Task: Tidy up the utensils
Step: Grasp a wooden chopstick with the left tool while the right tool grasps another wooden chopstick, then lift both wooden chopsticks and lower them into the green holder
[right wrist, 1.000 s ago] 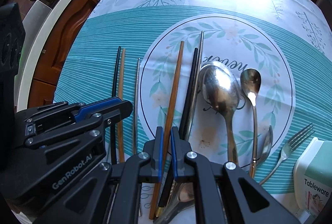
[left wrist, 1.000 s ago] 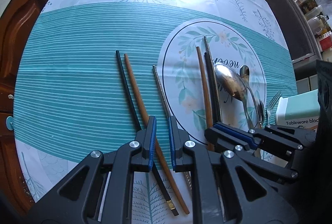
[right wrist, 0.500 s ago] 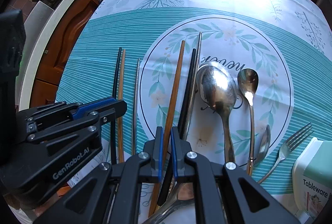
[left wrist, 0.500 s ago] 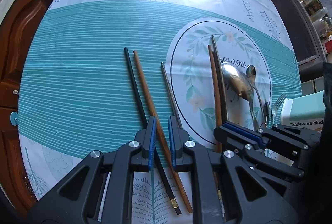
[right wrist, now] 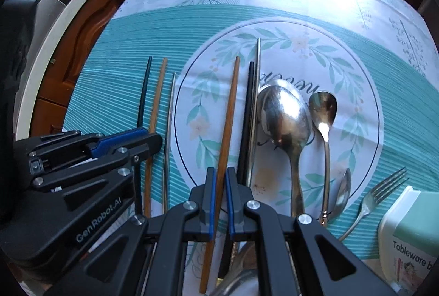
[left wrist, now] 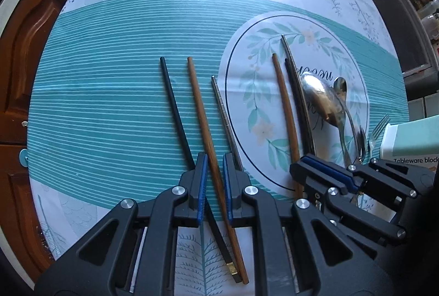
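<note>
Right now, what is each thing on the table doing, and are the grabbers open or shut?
Left gripper: open, astride the left brown chopstick.
Right gripper: open, astride the right brown chopstick.
Big spoon: lying bowl up.
Small spoon: lying bowl up.
Fork: lying flat.
Tableware box: cannot tell if open.

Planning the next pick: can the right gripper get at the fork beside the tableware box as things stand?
Probably yes. The fork lies alone on the cloth, apart from the spoons, its tines free. The right gripper, jaws open astride a brown chopstick, must lift clear first; the tableware box crowds the handle.
</note>
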